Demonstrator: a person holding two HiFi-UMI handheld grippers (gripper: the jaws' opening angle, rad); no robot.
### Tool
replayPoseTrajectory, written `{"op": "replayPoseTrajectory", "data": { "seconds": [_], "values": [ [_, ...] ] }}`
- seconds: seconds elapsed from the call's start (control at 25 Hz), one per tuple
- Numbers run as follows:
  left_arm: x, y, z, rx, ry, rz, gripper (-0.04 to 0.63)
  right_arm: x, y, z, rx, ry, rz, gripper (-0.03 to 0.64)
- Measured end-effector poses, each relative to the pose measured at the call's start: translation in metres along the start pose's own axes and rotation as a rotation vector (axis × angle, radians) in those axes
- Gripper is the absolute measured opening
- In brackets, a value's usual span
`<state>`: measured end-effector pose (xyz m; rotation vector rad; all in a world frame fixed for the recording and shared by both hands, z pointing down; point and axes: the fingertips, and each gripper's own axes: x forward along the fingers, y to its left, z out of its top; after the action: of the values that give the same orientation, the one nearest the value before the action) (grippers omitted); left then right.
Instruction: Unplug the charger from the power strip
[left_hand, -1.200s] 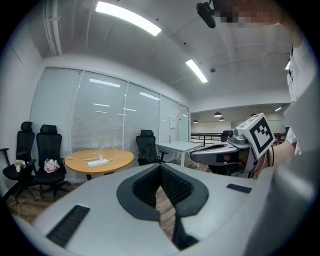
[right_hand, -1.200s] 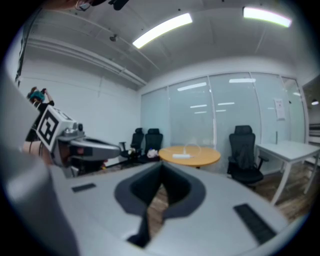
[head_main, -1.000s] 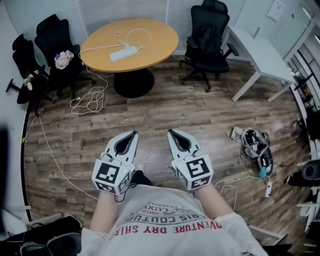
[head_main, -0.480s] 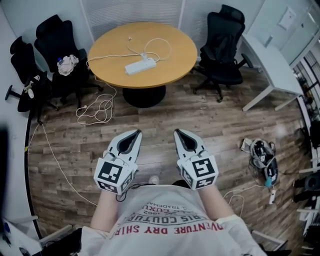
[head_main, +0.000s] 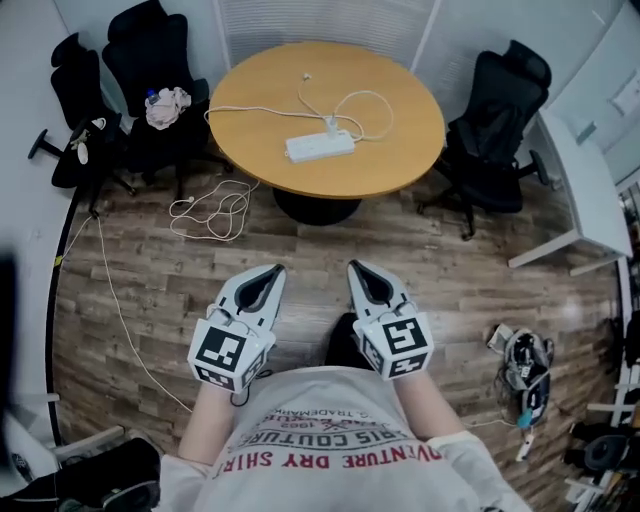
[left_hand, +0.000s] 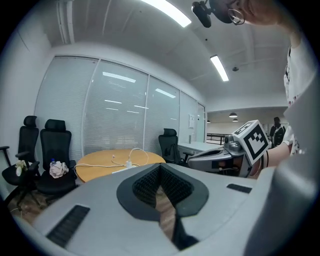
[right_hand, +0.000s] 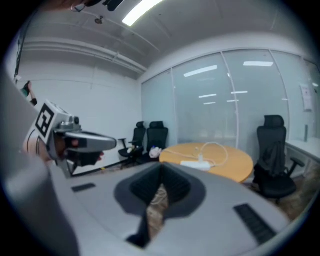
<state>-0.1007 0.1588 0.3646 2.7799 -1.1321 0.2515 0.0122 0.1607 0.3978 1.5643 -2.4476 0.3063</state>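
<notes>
two grippers nearest, then?
yes: left gripper (head_main: 273, 269) and right gripper (head_main: 352, 265), side by side over the wood floor (head_main: 420, 260), both clenched on nothing.
anything loose on the floor?
one white cable coil (head_main: 212, 212), left of the table's foot.
and the charger?
one charger (head_main: 329, 125), plugged into the one power strip (head_main: 320, 147) on the round table (head_main: 260, 100), well beyond both grippers. three black chairs (head_main: 497, 110) ring it, two far left, one right; glass wall (right_hand: 235, 105) behind.
</notes>
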Motion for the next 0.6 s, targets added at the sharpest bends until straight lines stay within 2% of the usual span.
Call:
{"op": "replayPoseTrajectory", "data": {
  "seconds": [0.32, 0.6],
  "values": [
    [0.094, 0.037, 0.018, -0.028, -0.020, 0.163, 0.031, 0.077, -0.093, 0.030, -0.057, -0.004, 0.133, 0.028],
    [0.196, 0.046, 0.046, -0.031, -0.038, 0.251, 0.031, 0.130, -0.199, 0.048, -0.080, 0.031, 0.202, 0.028]
  ]
}}
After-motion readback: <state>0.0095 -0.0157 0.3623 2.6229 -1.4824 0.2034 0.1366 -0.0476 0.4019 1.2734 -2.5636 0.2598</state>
